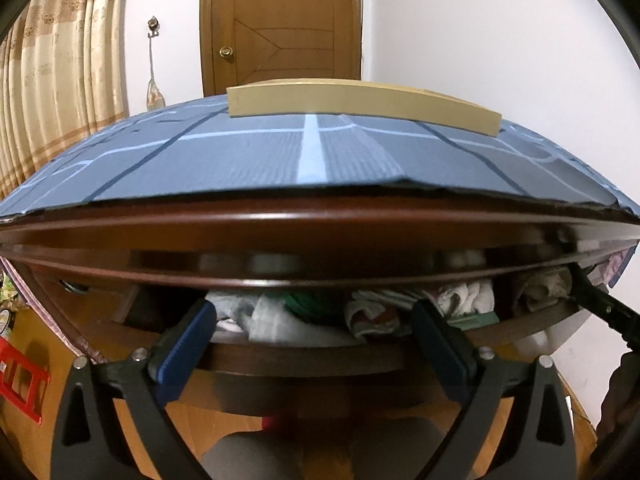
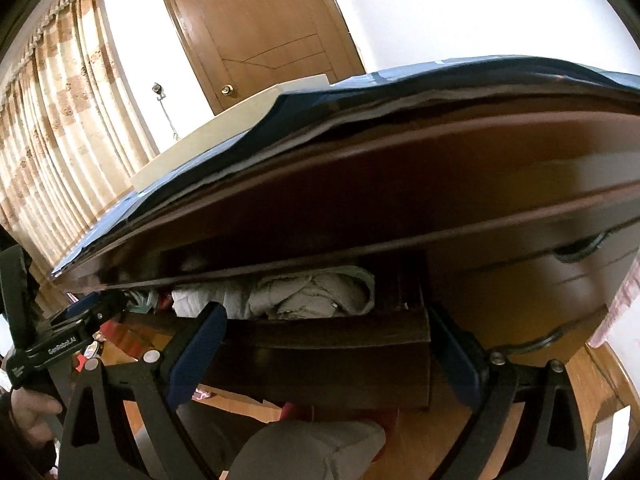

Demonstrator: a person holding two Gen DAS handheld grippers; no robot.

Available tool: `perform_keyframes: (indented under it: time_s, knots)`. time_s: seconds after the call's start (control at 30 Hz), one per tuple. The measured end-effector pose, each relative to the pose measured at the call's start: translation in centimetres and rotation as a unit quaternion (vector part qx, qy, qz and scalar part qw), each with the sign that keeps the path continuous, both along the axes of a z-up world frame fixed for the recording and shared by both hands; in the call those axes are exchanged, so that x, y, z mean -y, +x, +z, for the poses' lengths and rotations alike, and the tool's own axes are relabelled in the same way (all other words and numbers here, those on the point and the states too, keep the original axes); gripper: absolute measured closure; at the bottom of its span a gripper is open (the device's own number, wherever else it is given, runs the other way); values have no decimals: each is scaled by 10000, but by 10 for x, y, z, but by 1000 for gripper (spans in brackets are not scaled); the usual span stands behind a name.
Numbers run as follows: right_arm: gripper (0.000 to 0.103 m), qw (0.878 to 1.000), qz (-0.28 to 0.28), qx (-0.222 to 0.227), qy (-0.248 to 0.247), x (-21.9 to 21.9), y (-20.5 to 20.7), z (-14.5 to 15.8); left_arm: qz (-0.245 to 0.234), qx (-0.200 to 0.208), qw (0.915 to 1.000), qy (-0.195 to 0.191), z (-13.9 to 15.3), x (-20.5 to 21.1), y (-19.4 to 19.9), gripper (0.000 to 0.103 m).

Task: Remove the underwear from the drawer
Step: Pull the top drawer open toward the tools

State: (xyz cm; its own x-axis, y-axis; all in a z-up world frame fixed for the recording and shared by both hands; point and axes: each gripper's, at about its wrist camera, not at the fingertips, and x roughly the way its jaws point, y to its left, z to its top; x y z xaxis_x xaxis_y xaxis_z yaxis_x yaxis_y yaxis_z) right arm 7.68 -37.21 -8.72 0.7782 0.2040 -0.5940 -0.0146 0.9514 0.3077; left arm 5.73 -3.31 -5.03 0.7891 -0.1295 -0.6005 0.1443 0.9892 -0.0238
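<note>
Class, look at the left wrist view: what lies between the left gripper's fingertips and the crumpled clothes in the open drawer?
In the left wrist view, only the drawer's dark wooden front wall lies between the left gripper and the clothes; the open fingers reach over its rim.

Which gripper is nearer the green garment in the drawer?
Left. The left gripper faces the green garment just ahead; the right gripper fronts grey clothes at the drawer's right end.

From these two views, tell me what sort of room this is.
Probably a bedroom at home. A dark wooden drawer stands open, stuffed with folded clothes; pleated curtains hang on the left, and a panelled wooden door stands behind.
</note>
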Motion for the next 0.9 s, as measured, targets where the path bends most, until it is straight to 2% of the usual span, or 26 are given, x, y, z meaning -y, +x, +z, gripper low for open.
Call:
perform_keyframes:
  time_s: [0.53,0.73,0.9]
  knots:
    - [3,9972,-712,134,-164,-15,-10,-4,-66,85,9999,15,-5,1,-10,3]
    - [1,9955,-928,3,195,-7,-11,-10,-71,-8,10000,25,-3,-1,-11,0]
    - [1,9945,-1040,-50,130,-7,-16,-9,-91,-41,9999,31,-3,-2,-16,0]
